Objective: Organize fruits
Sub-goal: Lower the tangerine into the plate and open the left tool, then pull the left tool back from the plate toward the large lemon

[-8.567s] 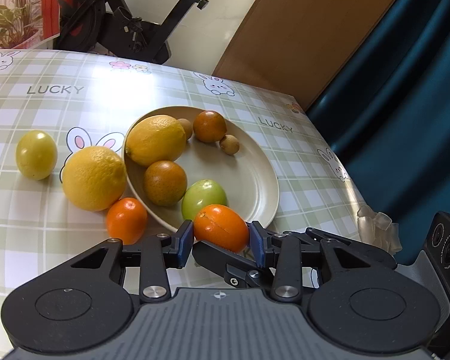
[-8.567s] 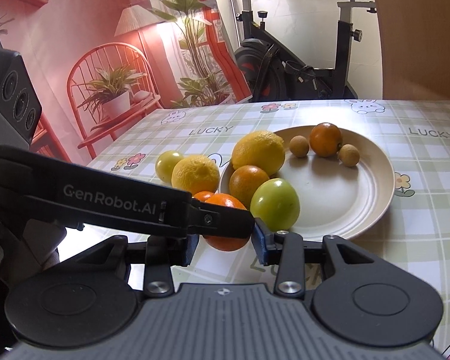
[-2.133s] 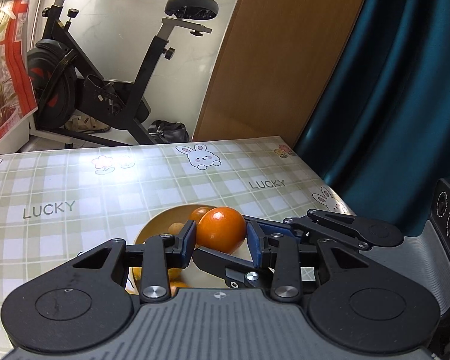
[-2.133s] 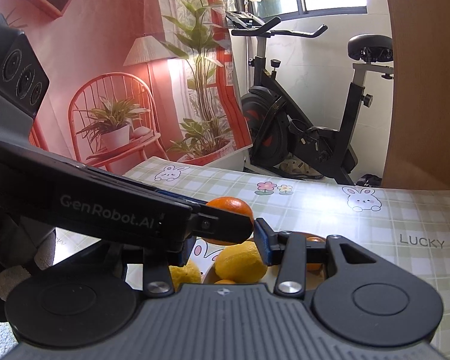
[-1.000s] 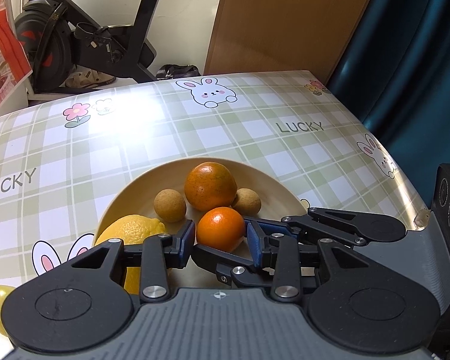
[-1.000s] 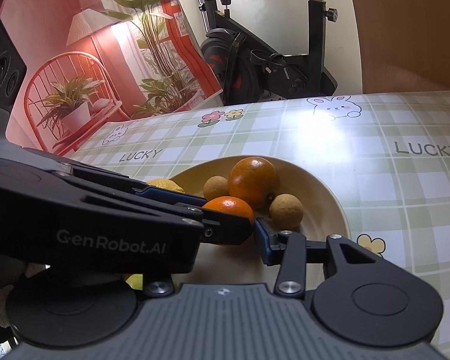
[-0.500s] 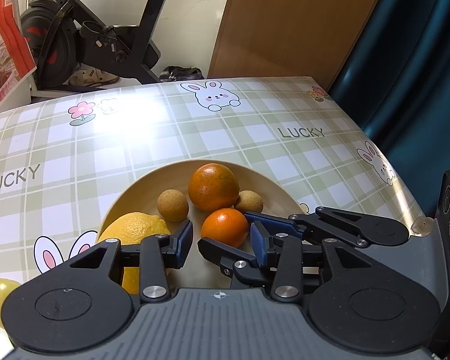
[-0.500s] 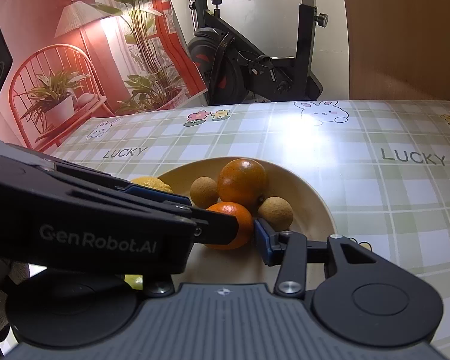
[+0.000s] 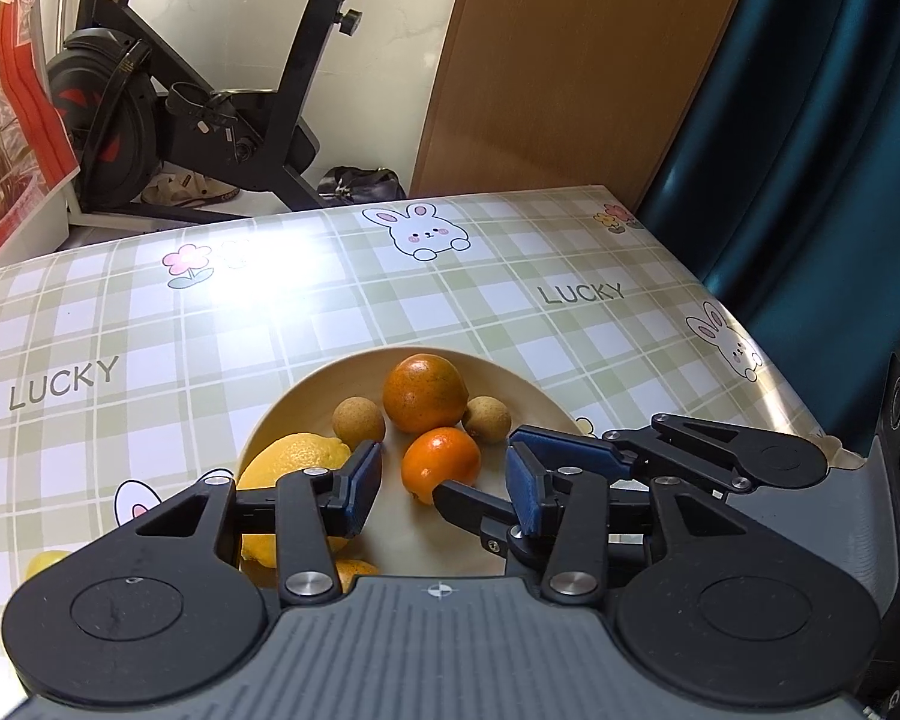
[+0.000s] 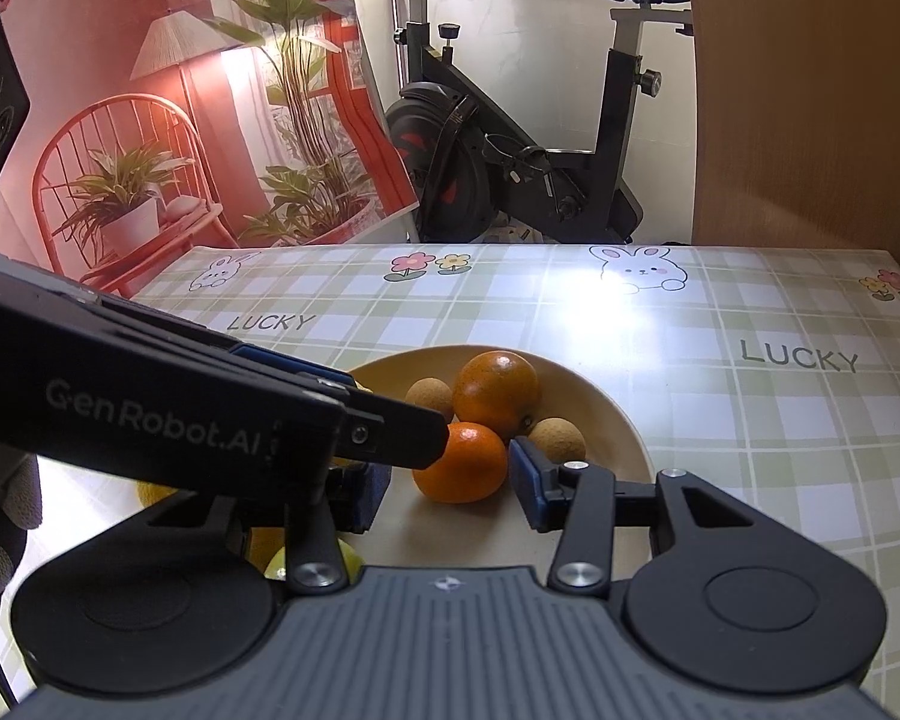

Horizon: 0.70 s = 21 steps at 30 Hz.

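I have both sets of jaws standing apart, gripping nothing. The small glossy orange mandarin [image 9: 441, 464] sits on the round cream plate [image 9: 282, 420], loose between the left gripper [image 9: 444, 483] pads, so I judge this the release step. The right gripper [image 10: 450, 483] frames the same fruit, with the other tool's dark finger across its view. On the plate the mandarin lies just beside the larger dull orange [image 9: 425, 384] and two small brown round fruits [image 9: 359, 419], with the big yellow lemon [image 9: 291, 465] to the left. Next I should draw the tools straight back without nudging the pile, then look for fruit off the plate. The table carries a glossy green-checked cloth [image 9: 150, 324] printed with rabbits; a black exercise bike [image 10: 510, 168] stands behind.
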Each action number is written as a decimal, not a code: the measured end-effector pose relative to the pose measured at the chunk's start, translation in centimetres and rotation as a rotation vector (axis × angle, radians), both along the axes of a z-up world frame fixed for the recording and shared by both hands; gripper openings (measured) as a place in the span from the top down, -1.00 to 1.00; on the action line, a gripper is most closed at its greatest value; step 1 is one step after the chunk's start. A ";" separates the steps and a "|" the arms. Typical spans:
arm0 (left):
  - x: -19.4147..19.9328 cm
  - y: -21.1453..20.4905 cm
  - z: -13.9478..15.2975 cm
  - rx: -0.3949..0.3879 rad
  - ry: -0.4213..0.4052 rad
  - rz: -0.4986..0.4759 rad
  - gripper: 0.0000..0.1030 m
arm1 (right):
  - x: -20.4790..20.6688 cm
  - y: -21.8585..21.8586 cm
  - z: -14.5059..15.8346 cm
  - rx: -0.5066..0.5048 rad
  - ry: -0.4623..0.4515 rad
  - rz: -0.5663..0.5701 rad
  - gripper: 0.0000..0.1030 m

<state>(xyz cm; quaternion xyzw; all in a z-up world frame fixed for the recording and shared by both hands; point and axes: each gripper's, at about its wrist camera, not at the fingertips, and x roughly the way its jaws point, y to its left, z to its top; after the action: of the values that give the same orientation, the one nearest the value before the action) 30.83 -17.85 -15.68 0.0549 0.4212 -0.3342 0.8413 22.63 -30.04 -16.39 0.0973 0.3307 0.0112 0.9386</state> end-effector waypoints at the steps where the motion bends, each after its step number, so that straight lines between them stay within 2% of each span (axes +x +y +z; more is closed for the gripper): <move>1: -0.1 0.3 0.3 -0.003 -0.005 0.003 0.06 | -0.2 0.0 0.2 -0.006 -0.002 0.001 0.09; 7: -1.4 3.1 2.0 -0.024 -0.055 0.031 0.06 | -1.0 0.6 1.4 -0.011 -0.020 -0.002 0.09; 21: -1.5 12.5 4.5 -0.037 -0.181 0.216 0.06 | -1.1 3.7 2.6 -0.022 -0.038 0.044 0.09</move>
<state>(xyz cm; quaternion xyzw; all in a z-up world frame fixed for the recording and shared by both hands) 29.31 -5.36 -11.22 0.0235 0.3409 -0.2433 0.9078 21.56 -26.30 -13.77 0.0793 0.3148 0.0302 0.9454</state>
